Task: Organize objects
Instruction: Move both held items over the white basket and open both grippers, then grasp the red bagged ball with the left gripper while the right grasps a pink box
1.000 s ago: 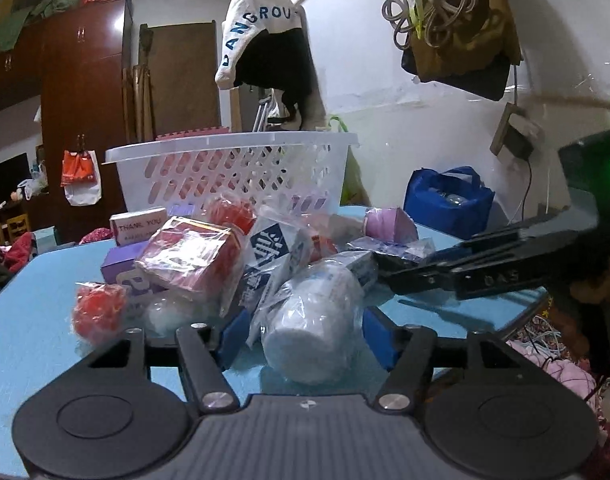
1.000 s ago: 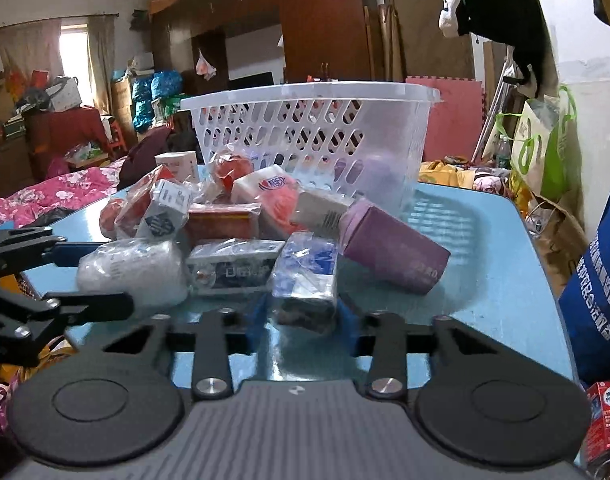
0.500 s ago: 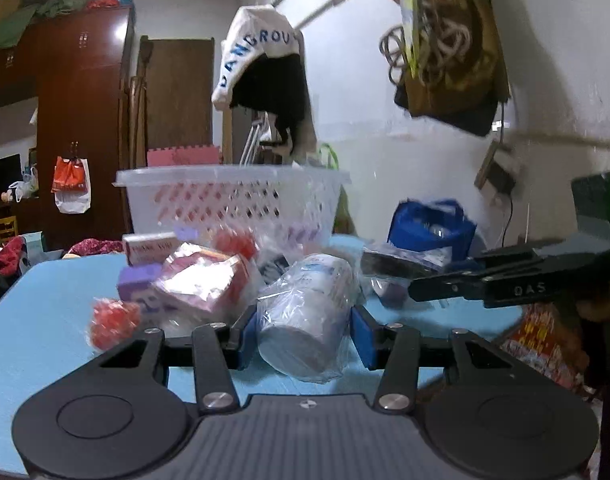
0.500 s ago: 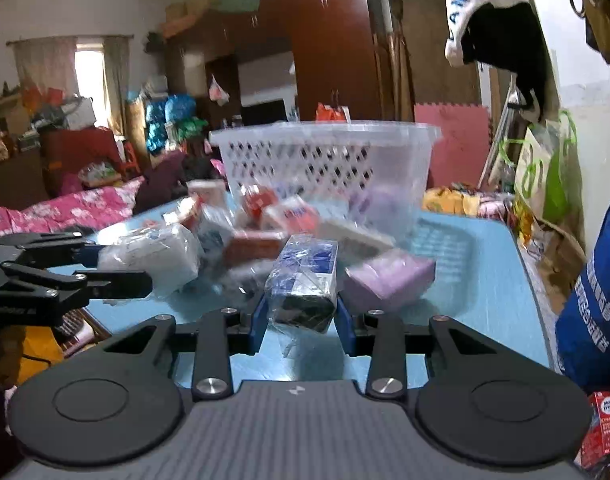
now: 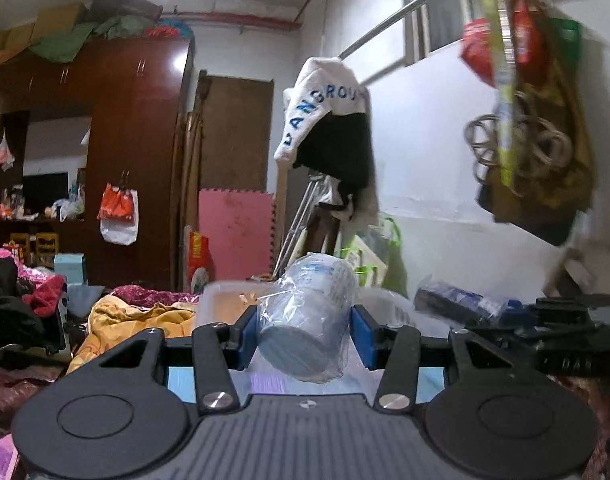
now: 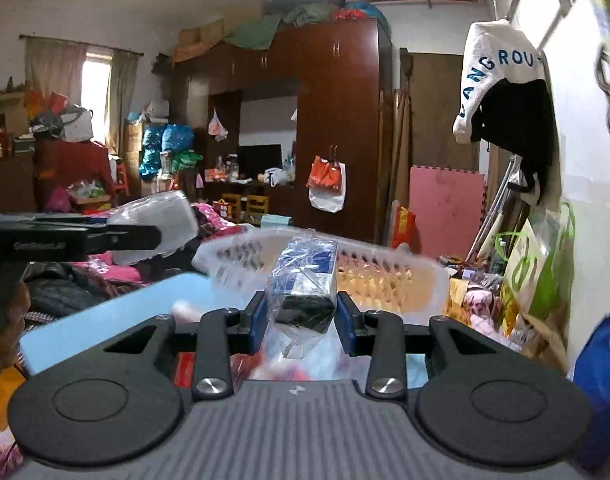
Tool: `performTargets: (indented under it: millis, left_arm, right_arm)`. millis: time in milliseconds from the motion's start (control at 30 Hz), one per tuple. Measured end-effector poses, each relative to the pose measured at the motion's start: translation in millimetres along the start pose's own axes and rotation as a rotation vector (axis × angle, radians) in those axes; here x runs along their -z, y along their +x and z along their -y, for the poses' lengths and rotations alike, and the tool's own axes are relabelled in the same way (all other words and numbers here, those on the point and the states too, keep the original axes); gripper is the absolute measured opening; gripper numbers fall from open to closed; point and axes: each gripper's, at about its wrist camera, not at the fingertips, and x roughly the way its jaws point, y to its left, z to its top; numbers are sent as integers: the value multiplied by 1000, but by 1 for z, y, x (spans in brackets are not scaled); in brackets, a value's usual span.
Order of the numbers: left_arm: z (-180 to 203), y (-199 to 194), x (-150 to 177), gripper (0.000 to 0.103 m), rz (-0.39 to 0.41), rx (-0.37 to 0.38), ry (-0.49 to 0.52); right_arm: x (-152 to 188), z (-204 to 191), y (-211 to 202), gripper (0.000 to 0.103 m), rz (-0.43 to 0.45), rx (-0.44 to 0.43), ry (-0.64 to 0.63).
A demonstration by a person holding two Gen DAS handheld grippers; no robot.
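My left gripper (image 5: 303,330) is shut on a plastic-wrapped white roll (image 5: 307,318) and holds it in the air, level with the rim of the white plastic basket (image 5: 221,294). My right gripper (image 6: 301,320) is shut on a plastic-wrapped blue and white box (image 6: 305,280), raised in front of the same basket (image 6: 385,272). The left gripper with its roll (image 6: 153,224) shows at the left of the right wrist view. The right gripper with its box (image 5: 457,304) shows at the right of the left wrist view.
The blue table (image 6: 105,320) lies below, with blurred packets (image 6: 265,360) under the right gripper. A wall with hanging bags (image 5: 537,160) and a white and black garment (image 5: 329,120) is on the right. A blue bag (image 6: 605,360) stands by the table's right side.
Both grippers have lifted their items off the table and risen toward the basket's rim; the pile of packets has dropped out of the left wrist view.
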Motion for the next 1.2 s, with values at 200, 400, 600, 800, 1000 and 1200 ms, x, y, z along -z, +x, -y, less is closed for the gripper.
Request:
performTargets:
  millis: [200, 400, 600, 800, 1000, 1200]
  left_arm:
    - [-3, 85, -25, 52, -158, -53, -34]
    - [-8, 102, -8, 103, -204, -70, 5]
    - [-27, 44, 9, 103, -143, -38, 3]
    - [-49, -21, 62, 103, -114, -122, -14]
    - [-65, -23, 107, 99, -214, -180, 20]
    - [-62, -2, 114, 86, -275, -173, 67]
  right_arm:
    - [-17, 14, 66, 40, -119, 17, 33]
    - [-1, 20, 62, 76, -119, 14, 69]
    - [22, 16, -2, 93, -51, 41, 26]
    - [89, 18, -33, 103, -95, 31, 63]
    - [112, 23, -20, 85, -159, 43, 83]
    - [118, 23, -7, 68, -203, 51, 71]
